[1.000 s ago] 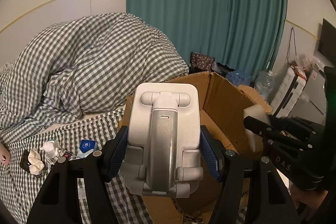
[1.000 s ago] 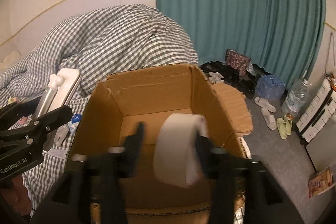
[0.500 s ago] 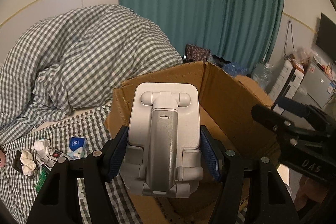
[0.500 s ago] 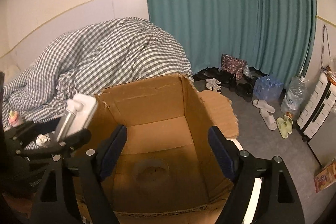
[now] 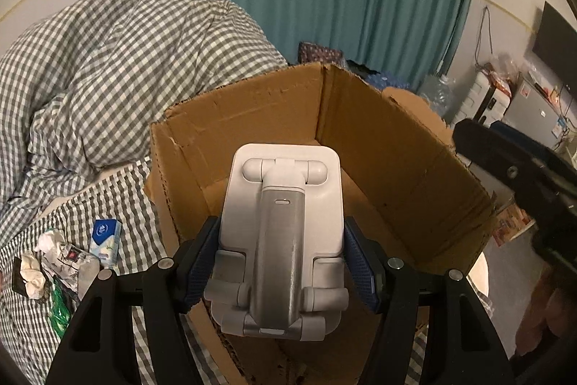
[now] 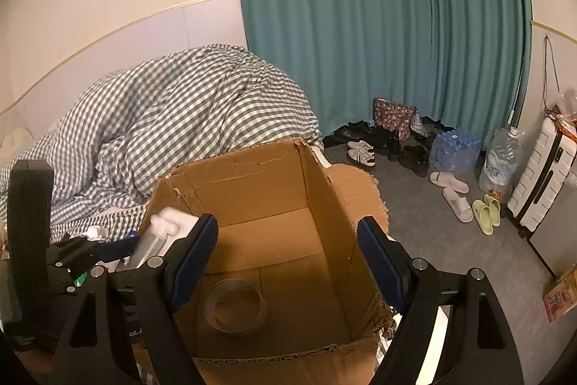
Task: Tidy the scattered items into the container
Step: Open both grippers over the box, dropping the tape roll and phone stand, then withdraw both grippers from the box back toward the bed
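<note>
A white phone stand (image 5: 281, 240) is gripped by the left tongs (image 5: 283, 262) over the near edge of the cardboard box (image 6: 270, 190). The right tongs (image 6: 286, 262) are held open above the box, where a tape roll (image 6: 236, 307) is seen lying.

I see the bed (image 5: 119, 190) carrying a heaped checked duvet (image 5: 119, 67), the cardboard box (image 5: 252, 110) at its edge, and a tissue pack (image 5: 105, 240) beside crumpled wrappers (image 5: 65, 258).
</note>
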`<state>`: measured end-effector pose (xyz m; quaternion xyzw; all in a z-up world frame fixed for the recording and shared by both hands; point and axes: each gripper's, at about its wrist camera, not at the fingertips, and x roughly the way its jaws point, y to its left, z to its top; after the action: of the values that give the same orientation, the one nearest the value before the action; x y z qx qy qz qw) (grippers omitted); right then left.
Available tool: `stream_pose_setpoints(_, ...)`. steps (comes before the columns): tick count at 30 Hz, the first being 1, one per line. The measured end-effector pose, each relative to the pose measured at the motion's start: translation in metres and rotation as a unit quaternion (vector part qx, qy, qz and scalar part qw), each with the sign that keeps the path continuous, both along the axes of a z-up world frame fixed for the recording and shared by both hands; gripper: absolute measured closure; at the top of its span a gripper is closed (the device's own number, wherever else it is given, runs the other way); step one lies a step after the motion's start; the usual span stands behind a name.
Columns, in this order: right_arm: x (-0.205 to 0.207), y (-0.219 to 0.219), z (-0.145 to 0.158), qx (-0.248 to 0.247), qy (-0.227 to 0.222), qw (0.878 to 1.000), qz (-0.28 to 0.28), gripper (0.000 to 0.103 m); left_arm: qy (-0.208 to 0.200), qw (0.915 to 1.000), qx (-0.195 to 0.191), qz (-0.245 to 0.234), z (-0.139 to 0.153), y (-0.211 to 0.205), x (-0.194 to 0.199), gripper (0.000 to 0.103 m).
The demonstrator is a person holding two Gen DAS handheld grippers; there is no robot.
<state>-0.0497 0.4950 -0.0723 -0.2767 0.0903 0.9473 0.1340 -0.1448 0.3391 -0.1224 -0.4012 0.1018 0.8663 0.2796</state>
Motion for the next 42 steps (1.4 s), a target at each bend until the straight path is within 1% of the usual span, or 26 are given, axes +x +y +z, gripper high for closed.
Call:
stream_pose_setpoints(2, 0.002, 0.000, 0.002, 0.000, 0.002, 1.000, 0.000, 0.024, 0.016, 0.9999, 0.005, -0.002, 0.006, -0.001, 0.004, 0.029)
stream_pose_setpoints(3, 0.003, -0.001, 0.003, 0.000, 0.004, 1.000, 0.000, 0.024, 0.027, 0.9996, 0.006, -0.003, 0.010, -0.001, 0.007, 0.024)
stream_pose_setpoints(6, 0.009, -0.002, 0.009, -0.001, 0.015, 1.000, -0.003, 0.023, 0.066, 0.9978, 0.003, -0.001, 0.023, -0.002, 0.016, 0.022)
stream_pose_setpoints(8, 0.012, -0.004, 0.015, 0.000, 0.022, 1.000, -0.003, 0.023, 0.082, 0.9966, 0.006, 0.001, 0.030, -0.006, 0.021, 0.022)
stream_pose_setpoints(11, 0.018, -0.009, 0.023, 0.005, 0.032, 0.999, -0.003, 0.020, 0.090, 0.9958, 0.014, 0.004, 0.039, -0.012, 0.025, 0.021)
stream_pose_setpoints(14, 0.023, -0.016, 0.031, 0.010, 0.039, 0.999, -0.002, 0.019, 0.099, 0.9948, 0.021, 0.013, 0.048, -0.022, 0.030, 0.018)
stream_pose_setpoints(16, 0.026, -0.022, 0.037, 0.013, 0.043, 0.999, -0.001, 0.018, 0.105, 0.9939, 0.027, 0.019, 0.055, -0.030, 0.033, 0.012)
stream_pose_setpoints(19, 0.031, -0.033, 0.045, 0.017, 0.048, 0.999, 0.003, 0.016, 0.118, 0.9919, 0.037, 0.029, 0.066, -0.044, 0.040, 0.005)
stream_pose_setpoints(23, 0.038, -0.052, 0.057, 0.027, 0.058, 0.998, 0.012, 0.013, 0.135, 0.9889, 0.044, 0.044, 0.081, -0.064, 0.051, 0.000)
stream_pose_setpoints(26, 0.041, -0.068, 0.067, 0.036, 0.066, 0.997, 0.020, 0.008, 0.146, 0.9865, 0.047, 0.057, 0.092, -0.081, 0.058, 0.000)
stream_pose_setpoints(32, 0.048, -0.102, 0.082, 0.051, 0.078, 0.995, 0.035, 0.004, 0.164, 0.9805, 0.059, 0.090, 0.110, -0.120, 0.072, 0.000)
stream_pose_setpoints(34, 0.049, -0.115, 0.086, 0.055, 0.083, 0.994, 0.041, 0.000, 0.171, 0.9777, 0.063, 0.104, 0.116, -0.135, 0.076, 0.000)
stream_pose_setpoints(39, 0.049, -0.149, 0.096, 0.064, 0.091, 0.992, 0.059, 0.000, 0.181, 0.9713, 0.066, 0.140, 0.124, -0.172, 0.081, 0.000)
stream_pose_setpoints(42, 0.050, -0.169, 0.100, 0.068, 0.097, 0.989, 0.083, 0.000, 0.188, 0.9656, 0.069, 0.166, 0.129, -0.199, 0.085, 0.000)
